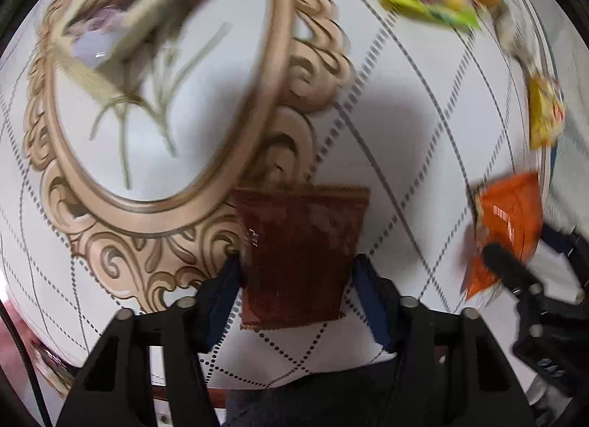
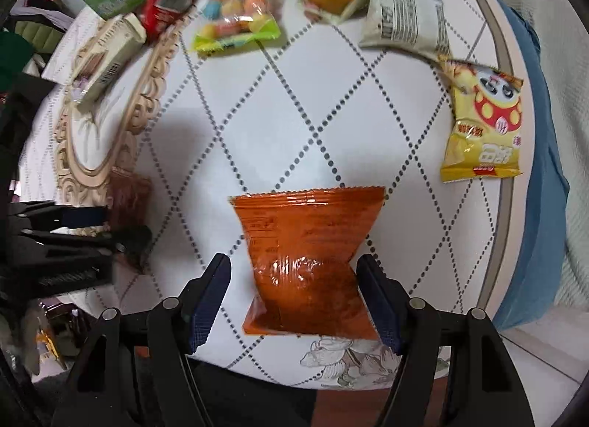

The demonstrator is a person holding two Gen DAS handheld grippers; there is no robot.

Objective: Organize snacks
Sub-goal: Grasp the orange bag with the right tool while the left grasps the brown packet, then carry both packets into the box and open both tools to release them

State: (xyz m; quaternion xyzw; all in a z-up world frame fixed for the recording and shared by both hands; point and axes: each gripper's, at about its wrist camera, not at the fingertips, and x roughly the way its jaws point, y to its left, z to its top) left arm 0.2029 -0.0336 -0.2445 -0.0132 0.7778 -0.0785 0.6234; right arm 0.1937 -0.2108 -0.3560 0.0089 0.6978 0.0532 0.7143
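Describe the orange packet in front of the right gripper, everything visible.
The glossy orange plastic snack packet is a pillow-style pouch with a crimped, serrated top seal and faint printed text. It looks pinched at the waist, wrinkled and shiny there, and lies on the white tablecloth with dotted diamond lines. It sits between the right gripper fingers; the jaws stand apart, and contact on either side cannot be judged.

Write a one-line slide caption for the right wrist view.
Right tongs straddle an orange snack packet on the patterned tablecloth, other snacks beyond.
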